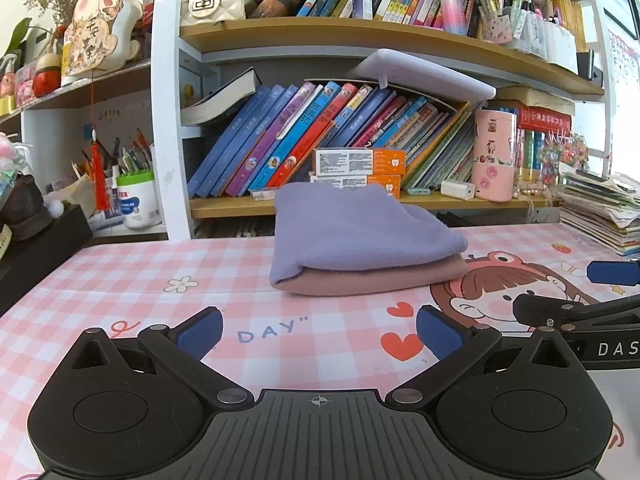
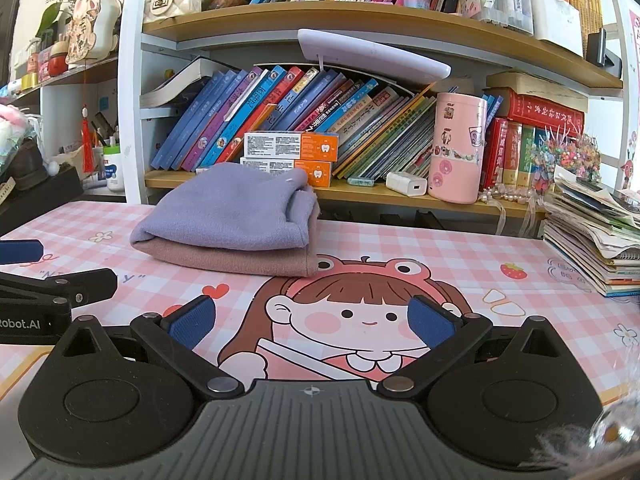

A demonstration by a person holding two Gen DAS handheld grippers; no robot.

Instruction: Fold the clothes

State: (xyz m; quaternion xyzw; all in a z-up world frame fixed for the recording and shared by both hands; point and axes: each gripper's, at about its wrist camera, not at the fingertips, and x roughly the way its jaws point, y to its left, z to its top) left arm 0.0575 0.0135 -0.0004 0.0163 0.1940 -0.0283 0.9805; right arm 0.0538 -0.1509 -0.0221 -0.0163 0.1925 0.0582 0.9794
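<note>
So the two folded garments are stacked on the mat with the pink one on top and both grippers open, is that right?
Not quite: the purple garment is on top and the pink garment lies beneath, as the right wrist view shows. They are stacked on the mat, and the left gripper and right gripper are both open.

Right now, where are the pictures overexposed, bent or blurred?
Left wrist view: the window at the right edge is blown out white and the shelf bows into a curve. Right wrist view: a blurred smear sits at the lower right corner.
</note>
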